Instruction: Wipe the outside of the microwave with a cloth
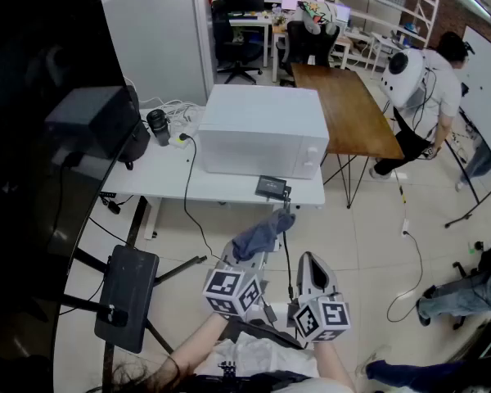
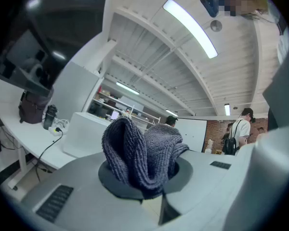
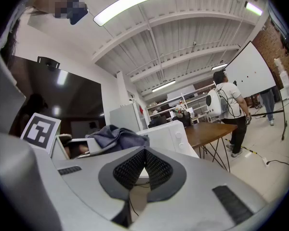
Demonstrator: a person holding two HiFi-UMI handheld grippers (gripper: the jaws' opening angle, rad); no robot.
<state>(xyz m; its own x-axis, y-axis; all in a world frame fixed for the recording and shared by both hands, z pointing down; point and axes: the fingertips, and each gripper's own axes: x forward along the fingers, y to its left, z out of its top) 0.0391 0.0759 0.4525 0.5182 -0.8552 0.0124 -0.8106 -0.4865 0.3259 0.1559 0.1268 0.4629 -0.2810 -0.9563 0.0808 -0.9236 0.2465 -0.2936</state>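
Head view: microwave (image 1: 262, 129) on white table (image 1: 159, 174), long axis crosswise, front face and top turned this way. Straight ahead of cloth (image 1: 262, 236), well apart, bare floor between. Cloth bunched and pinched in left gripper (image 1: 258, 250), jaws closed on its fold, loose end upright beyond the tips. Right gripper (image 1: 310, 262) just beside, jaws together on nothing. Left the nearer and loaded one; forward reach up to table height probably needed before any wiping. Small dark box (image 1: 272, 187) at table edge, in line of approach
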